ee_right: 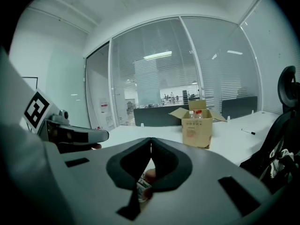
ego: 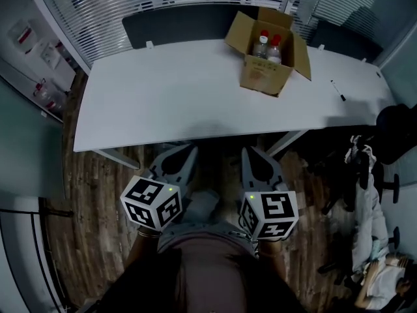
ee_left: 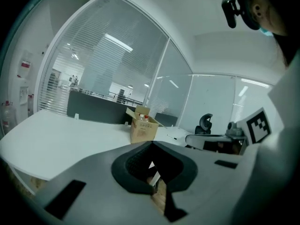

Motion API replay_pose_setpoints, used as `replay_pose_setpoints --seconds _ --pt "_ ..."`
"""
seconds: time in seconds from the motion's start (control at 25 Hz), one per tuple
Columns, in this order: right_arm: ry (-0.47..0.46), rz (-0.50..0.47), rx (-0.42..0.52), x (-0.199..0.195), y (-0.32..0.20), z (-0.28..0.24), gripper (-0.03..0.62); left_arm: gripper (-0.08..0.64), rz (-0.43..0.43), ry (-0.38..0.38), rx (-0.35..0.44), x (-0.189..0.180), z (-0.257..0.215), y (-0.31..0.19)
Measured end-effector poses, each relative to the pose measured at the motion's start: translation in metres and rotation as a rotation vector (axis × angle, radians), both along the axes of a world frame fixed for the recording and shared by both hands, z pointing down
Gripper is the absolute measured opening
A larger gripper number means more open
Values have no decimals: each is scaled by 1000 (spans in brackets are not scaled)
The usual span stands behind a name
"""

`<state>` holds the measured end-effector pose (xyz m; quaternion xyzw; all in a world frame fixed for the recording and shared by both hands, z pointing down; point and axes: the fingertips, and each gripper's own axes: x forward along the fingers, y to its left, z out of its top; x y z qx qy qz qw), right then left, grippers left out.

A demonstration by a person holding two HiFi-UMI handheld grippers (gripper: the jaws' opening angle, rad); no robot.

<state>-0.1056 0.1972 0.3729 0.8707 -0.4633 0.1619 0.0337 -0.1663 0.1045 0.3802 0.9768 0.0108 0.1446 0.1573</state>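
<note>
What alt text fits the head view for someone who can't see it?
The left gripper and right gripper are held low, side by side, just short of a white table. Toward its far right stands an open cardboard box holding two bottles, a pen lying to its right.

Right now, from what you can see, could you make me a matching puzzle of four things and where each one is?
Things:
1. cardboard box
2. two bottles
3. black pen
4. left gripper

Places:
A. lying on the white table, right end
B. in front of the table's near edge, jaws together
C. standing inside the box
D. on the table's far side, flaps open

Pairs: 1-D, 2-C, 3-A, 4-B.
</note>
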Motion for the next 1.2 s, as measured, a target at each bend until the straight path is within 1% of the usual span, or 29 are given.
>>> replay_pose_setpoints --seconds 0.28,0.72,0.96,1.2 --pt "1 28 -7 50 -29 -10 23 6 14 15 -19 55 -9 -32" --pt "14 106 -16 124 -66 -20 23 6 67 24 -25 135 -18 -75" --pt "18 138 -14 150 -88 -19 23 5 103 16 -30 160 -15 -94" --pt "24 158 -20 169 -95 -18 23 6 122 0 -39 179 -11 -103"
